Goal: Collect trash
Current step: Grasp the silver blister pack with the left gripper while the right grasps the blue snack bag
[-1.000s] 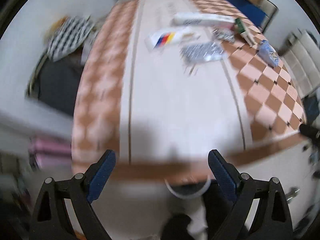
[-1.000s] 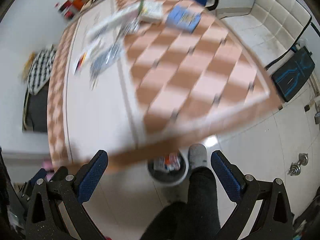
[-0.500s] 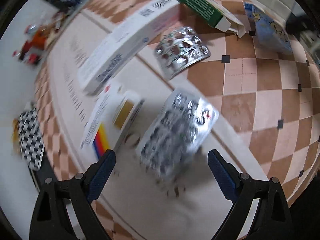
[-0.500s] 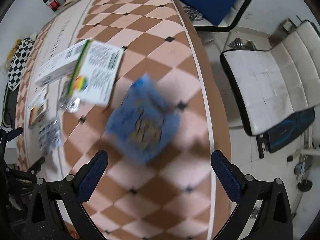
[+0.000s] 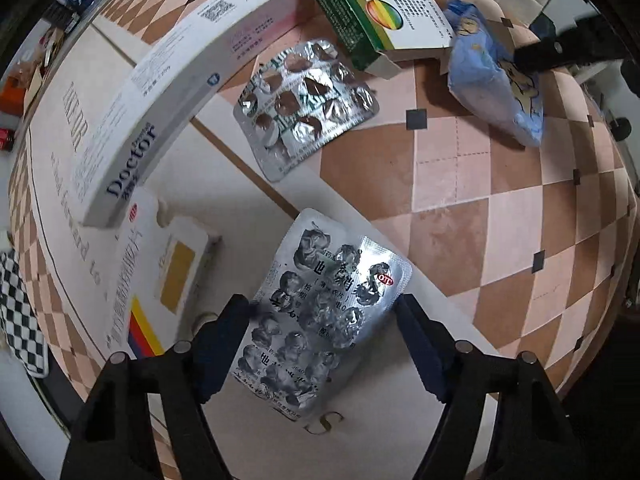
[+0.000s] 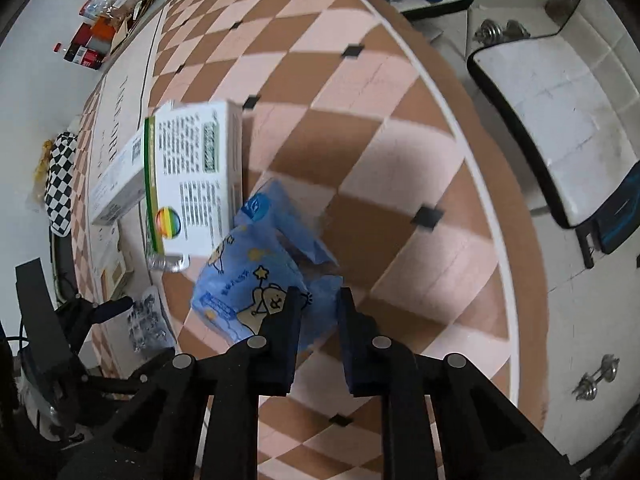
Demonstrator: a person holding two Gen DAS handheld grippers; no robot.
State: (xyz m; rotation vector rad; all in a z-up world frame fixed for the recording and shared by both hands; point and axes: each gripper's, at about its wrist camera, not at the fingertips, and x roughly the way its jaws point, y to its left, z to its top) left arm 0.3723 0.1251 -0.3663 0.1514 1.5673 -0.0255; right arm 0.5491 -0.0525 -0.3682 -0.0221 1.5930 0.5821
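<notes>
A silver blister pack lies on the white strip of the tablecloth, between the fingers of my open left gripper, which straddle it. A second blister pack lies beyond it. My right gripper is shut on the near edge of a blue tissue packet, which also shows in the left wrist view. A green and white medicine box lies just left of the packet.
A long white "Doctor" box and a flat white box with a yellow patch lie left of the blister pack. The checkered table edge curves at right, with a white chair and dumbbells on the floor beyond.
Both grippers came down from above the table's front edge to the trash. The left now straddles the blister pack. The right has closed on the blue tissue packet.
</notes>
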